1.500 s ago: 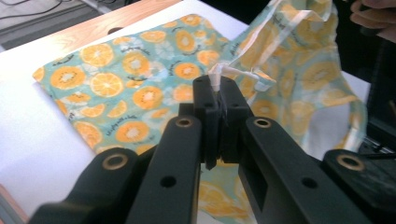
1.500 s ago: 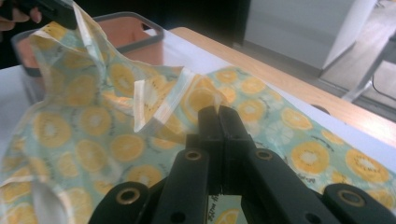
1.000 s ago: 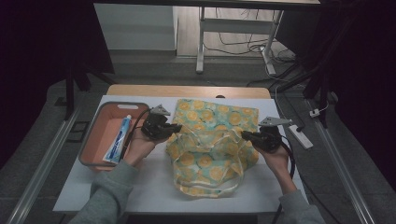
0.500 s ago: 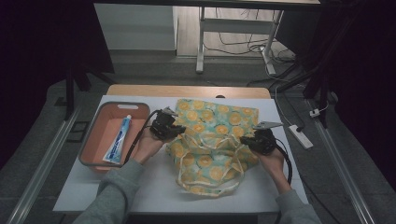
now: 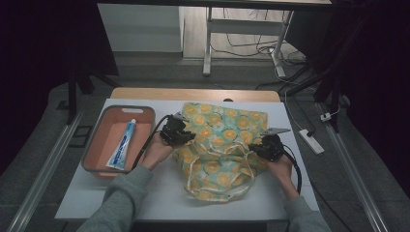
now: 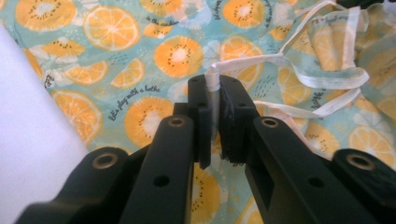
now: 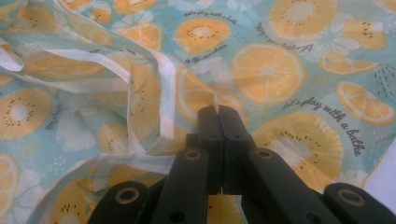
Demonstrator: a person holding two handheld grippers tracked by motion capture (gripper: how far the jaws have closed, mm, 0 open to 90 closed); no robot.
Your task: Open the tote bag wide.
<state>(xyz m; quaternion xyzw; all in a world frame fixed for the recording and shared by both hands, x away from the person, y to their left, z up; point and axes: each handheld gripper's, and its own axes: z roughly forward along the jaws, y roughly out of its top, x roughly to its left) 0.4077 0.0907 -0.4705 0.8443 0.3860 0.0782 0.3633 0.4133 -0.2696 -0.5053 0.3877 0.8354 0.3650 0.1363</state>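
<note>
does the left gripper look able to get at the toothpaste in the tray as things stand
Probably not yet: the left gripper is shut on the white strap of the cloth. The toothpaste lies uncovered in the tray beside it.

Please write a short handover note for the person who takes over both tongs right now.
Left tongs: shut on the white strap of the cloth, at its left edge.
Right tongs: jaws together at the cloth's right edge; whether they pinch fabric I cannot tell.
Cloth: on the table, far part flat, near part bunched with straps loose on top.
Tray on the left holds a tube, untouched.
Done: both sides reached.
Left: probably finish folding or smoothing the near part.
</note>
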